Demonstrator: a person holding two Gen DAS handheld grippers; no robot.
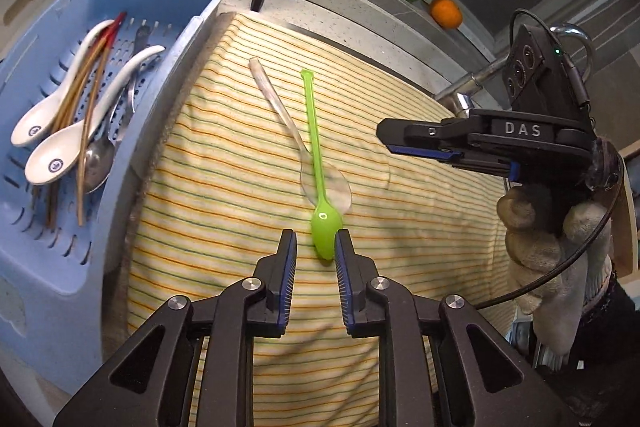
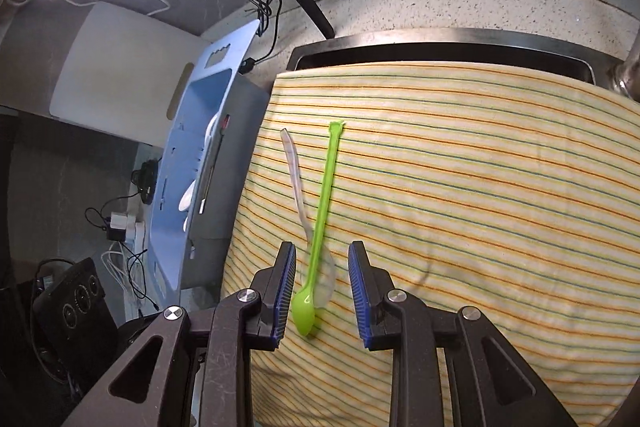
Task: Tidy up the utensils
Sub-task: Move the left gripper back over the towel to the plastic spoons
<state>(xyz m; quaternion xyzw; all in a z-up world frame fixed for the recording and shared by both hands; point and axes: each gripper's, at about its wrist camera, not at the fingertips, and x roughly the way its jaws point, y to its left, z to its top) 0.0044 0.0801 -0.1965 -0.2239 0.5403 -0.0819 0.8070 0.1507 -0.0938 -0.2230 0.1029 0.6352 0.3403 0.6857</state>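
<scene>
Lying crossed on a striped cloth (image 1: 400, 131) spread over the sink, a green spoon (image 1: 320, 187) and a clear plastic spoon (image 1: 280, 115) are the two pieces left to sort, the green one resting on top of the clear one's bowl. Beside the cloth, a blue basket (image 1: 48, 247) on the bench already holds two white soup spoons (image 1: 80, 131), several chopsticks (image 1: 94, 87) and some metal spoons (image 1: 98, 163), so most of the sorting looks finished. The left tool (image 1: 316, 247) has its jaws slightly apart around the bowl of the green spoon, and whether the pads touch it is hard to tell; nothing is lifted. The right tool (image 2: 322, 287) hovers over the same spot with jaws spread a little wider, straddling both spoon bowls without clamping either. What remains, judging by the layout, is to pick up each of these two spoons and put them in the basket.
</scene>
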